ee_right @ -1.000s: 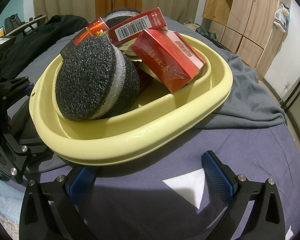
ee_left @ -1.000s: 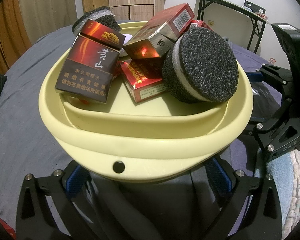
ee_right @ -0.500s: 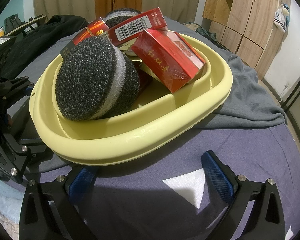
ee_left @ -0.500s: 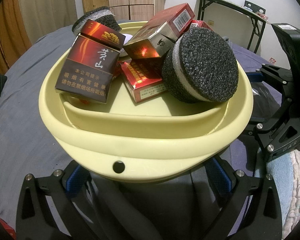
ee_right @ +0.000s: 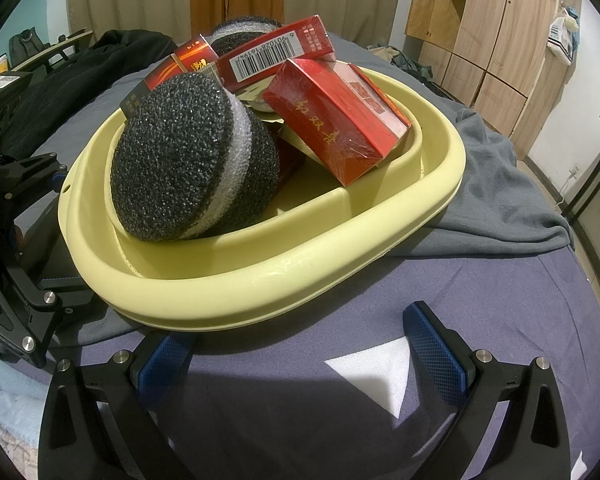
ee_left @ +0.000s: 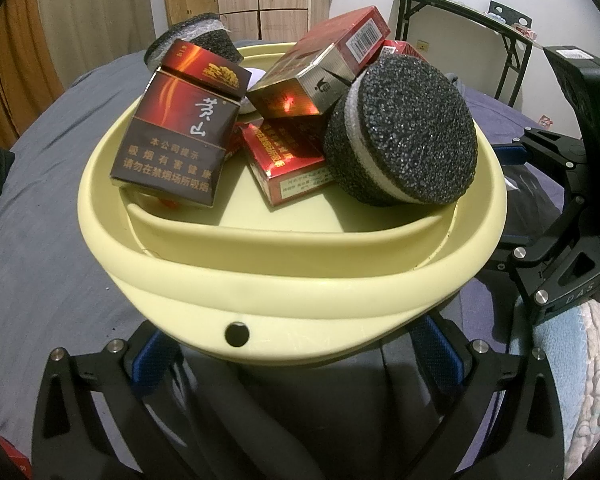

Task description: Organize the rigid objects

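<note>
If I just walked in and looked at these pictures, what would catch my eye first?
Most likely the pale yellow basin on the grey-blue bedcover, heaped with red cigarette boxes. Next, the big black foam disc with a white band, leaning on edge inside the basin's rim near the cameras. The blue-padded left gripper sits open right at the basin's front wall.
</note>
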The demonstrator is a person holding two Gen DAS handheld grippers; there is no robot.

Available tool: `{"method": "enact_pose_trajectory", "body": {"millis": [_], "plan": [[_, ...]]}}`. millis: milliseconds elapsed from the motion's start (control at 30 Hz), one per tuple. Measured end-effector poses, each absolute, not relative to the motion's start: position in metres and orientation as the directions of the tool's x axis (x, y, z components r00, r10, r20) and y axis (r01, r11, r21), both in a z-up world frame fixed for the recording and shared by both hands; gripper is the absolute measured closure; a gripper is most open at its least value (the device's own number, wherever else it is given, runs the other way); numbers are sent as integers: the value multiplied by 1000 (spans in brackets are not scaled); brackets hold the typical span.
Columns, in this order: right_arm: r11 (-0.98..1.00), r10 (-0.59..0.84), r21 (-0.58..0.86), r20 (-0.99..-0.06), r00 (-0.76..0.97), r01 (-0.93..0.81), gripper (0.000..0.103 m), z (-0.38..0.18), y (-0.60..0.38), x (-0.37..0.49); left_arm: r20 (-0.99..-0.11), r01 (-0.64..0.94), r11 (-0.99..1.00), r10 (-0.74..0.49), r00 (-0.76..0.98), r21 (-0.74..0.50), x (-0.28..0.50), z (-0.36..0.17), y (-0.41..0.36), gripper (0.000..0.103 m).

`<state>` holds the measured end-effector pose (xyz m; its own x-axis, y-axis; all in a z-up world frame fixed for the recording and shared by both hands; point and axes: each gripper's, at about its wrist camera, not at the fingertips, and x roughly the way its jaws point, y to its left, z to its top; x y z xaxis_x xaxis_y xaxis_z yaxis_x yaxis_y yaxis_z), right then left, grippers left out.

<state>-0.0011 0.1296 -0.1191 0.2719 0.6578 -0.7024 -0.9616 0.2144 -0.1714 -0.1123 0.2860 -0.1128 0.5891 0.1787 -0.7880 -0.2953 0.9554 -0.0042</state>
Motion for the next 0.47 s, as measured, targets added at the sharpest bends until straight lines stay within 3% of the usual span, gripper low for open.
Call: {"method": "enact_pose_trajectory", "body": {"millis": [467], "plan": [[214,658,-171,-702,272,-962,0,-119,130,-1,-785,-298,955,187,590,3,-112,-113,280,0]]}}
